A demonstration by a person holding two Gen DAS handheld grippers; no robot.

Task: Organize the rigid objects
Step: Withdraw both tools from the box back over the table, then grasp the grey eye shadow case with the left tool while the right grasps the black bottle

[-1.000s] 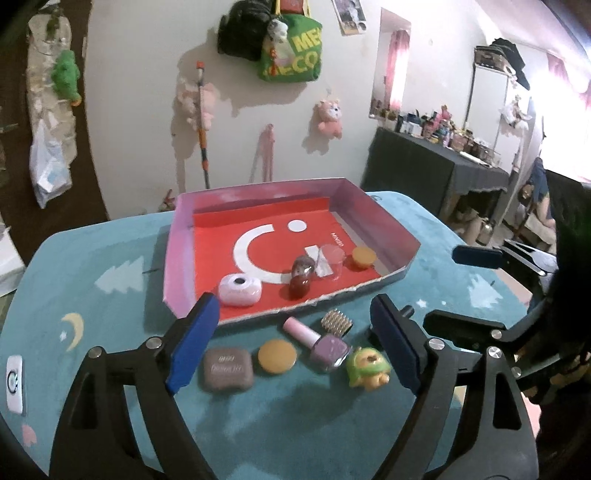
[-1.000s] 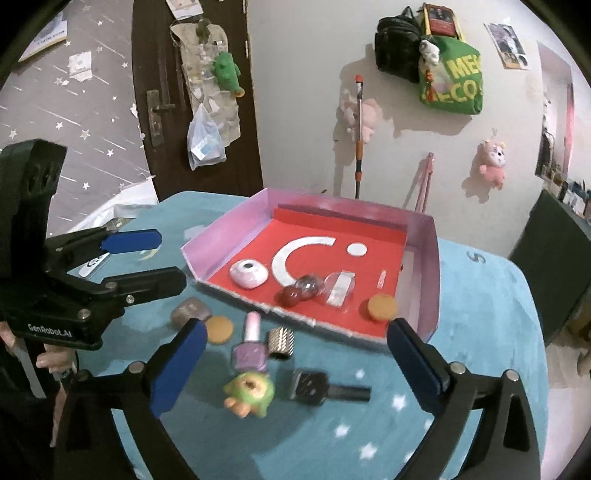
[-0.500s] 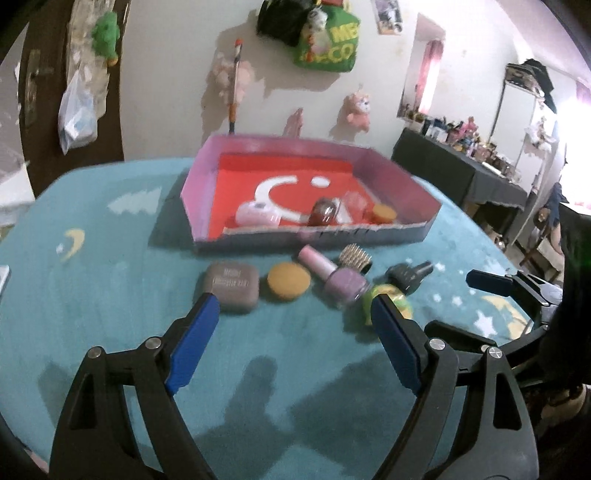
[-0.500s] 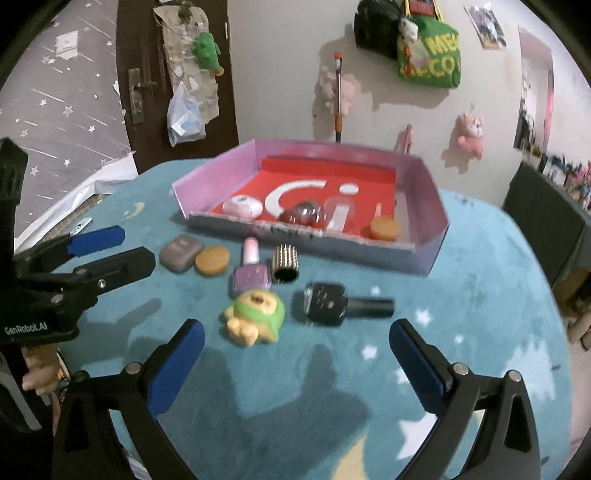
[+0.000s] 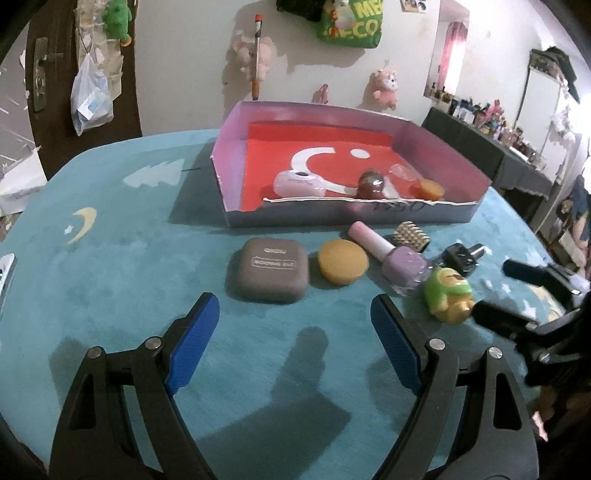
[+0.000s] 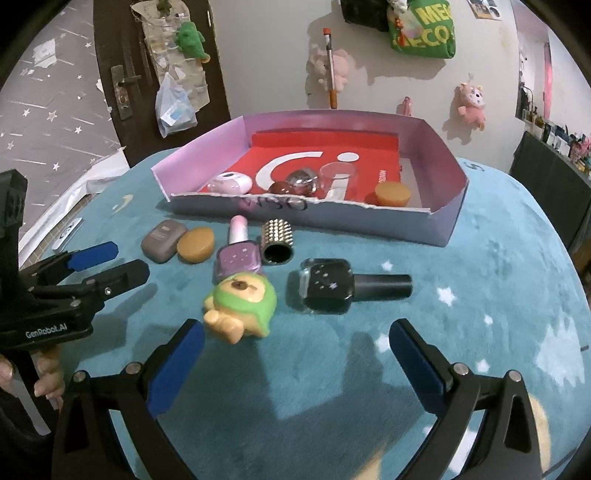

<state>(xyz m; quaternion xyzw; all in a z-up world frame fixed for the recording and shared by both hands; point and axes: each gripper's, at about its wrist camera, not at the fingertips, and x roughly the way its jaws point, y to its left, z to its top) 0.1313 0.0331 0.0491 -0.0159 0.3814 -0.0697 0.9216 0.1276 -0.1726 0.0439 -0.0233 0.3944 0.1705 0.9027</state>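
Note:
On the teal table (image 5: 110,280) lies a row of small items: a grey-brown case (image 5: 269,270), an orange disc (image 5: 343,261), a lilac nail polish bottle (image 5: 391,254), a studded cylinder (image 5: 410,235), a black nail polish bottle (image 6: 343,286) and a green-hooded figurine (image 6: 242,306). Behind them stands a pink-walled red tray (image 5: 406,212) holding a white pod (image 5: 299,184), a dark red bead, a clear cup and an orange disc. My left gripper (image 5: 293,321) hangs open and empty just before the case. My right gripper (image 6: 295,343) is open and empty before the figurine and black bottle.
A white device (image 5: 5,269) lies at the table's left edge. A wall with hanging plush toys and a green bag (image 6: 424,33) rises behind the tray, a dark door (image 6: 147,74) to its left. A person's hand (image 6: 44,373) holds the left gripper's handle.
Both grippers have sunk toward the table and tipped flatter, so the row of items now looks closer and larger. Their jaws stayed as wide as before. No item moved.

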